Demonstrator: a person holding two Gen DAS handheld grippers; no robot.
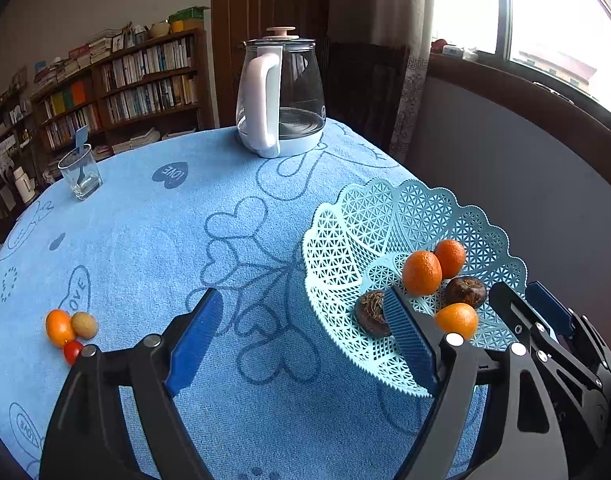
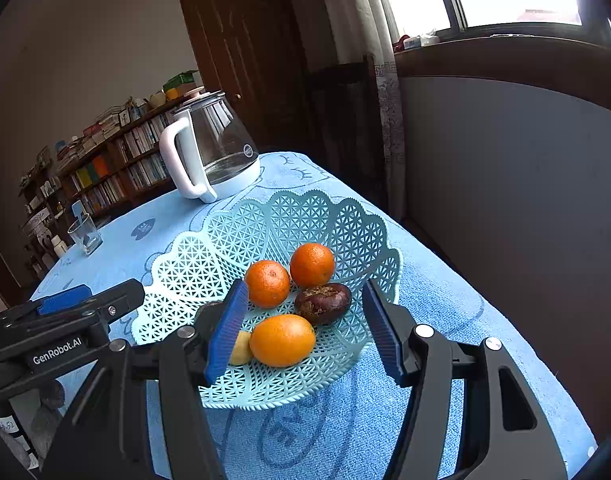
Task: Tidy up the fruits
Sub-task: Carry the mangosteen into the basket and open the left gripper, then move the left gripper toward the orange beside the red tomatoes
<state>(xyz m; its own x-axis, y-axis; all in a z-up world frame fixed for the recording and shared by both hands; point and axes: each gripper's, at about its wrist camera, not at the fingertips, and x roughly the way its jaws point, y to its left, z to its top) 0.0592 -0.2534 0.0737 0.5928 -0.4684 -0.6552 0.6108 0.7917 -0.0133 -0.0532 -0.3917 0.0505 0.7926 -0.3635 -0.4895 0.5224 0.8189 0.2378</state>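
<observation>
Plastic basket (image 2: 209,248) already has five fruits or so, right under the right claw (image 2: 305,332), which hangs half open and empty. Left claw (image 1: 305,336) is wide open, holding nothing; my guess is it goes next for the three fruits (image 1: 71,330) off to its left on the blue-towel surface (image 1: 153,248). Kettle (image 1: 279,92) and bookshelf are beyond.

Pale teal lattice basket (image 2: 357,228), orange citrus (image 2: 282,340), dark brown fruit (image 2: 323,303) (perhaps chestnut), blue heart-patterned cloth (image 1: 185,248)

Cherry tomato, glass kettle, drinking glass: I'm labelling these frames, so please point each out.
Cherry tomato (image 1: 72,351), left wrist view, on its red skin.
Glass kettle (image 1: 301,80), left wrist view, on its clear body.
Drinking glass (image 1: 80,172), left wrist view, on its side wall.
</observation>
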